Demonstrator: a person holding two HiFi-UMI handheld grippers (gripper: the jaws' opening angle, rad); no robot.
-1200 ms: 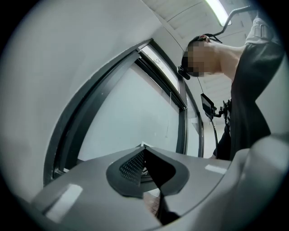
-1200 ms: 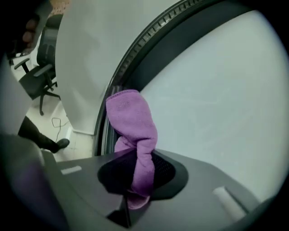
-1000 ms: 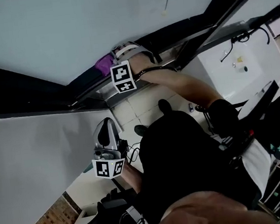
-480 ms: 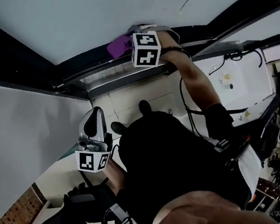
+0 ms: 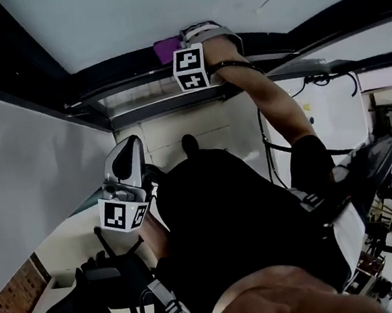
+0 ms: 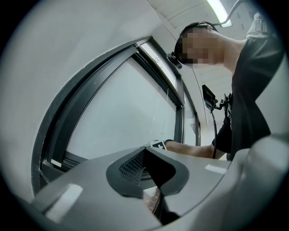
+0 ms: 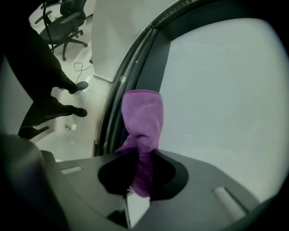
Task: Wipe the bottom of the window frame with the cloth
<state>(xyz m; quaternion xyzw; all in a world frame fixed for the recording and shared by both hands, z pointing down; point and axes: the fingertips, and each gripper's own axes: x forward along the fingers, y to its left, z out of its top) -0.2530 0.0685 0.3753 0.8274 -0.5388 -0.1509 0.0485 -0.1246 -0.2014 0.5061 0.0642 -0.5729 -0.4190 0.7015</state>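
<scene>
Tool: the right gripper (image 7: 140,176), jaws clenched on a purple cloth (image 7: 142,117).
Cloth position: it stands out straight ahead of the jaws, with its folded free end against the bottom of the window frame (image 7: 118,101). In the head view the cloth (image 5: 166,49) pokes out beyond the right gripper (image 5: 195,39) onto the frame (image 5: 138,99).
Governing relation: the frame's rail runs lengthwise away from the tool, touching the cloth on its left side. The glass pane (image 7: 216,90) lies just to the cloth's right. Judged from this, a stroke would follow the rail's long axis, forward or back along the jaws' own line.
Nearer hand: the right one. The left gripper (image 6: 149,176) has its jaws together on nothing and hangs low, well apart from the frame (image 6: 67,113).
Surroundings: an office chair (image 7: 67,18) and the person's shoes (image 7: 76,85) lie far to the tool's left, on the floor.
Obstructions: none visible on the rail ahead of the cloth.
</scene>
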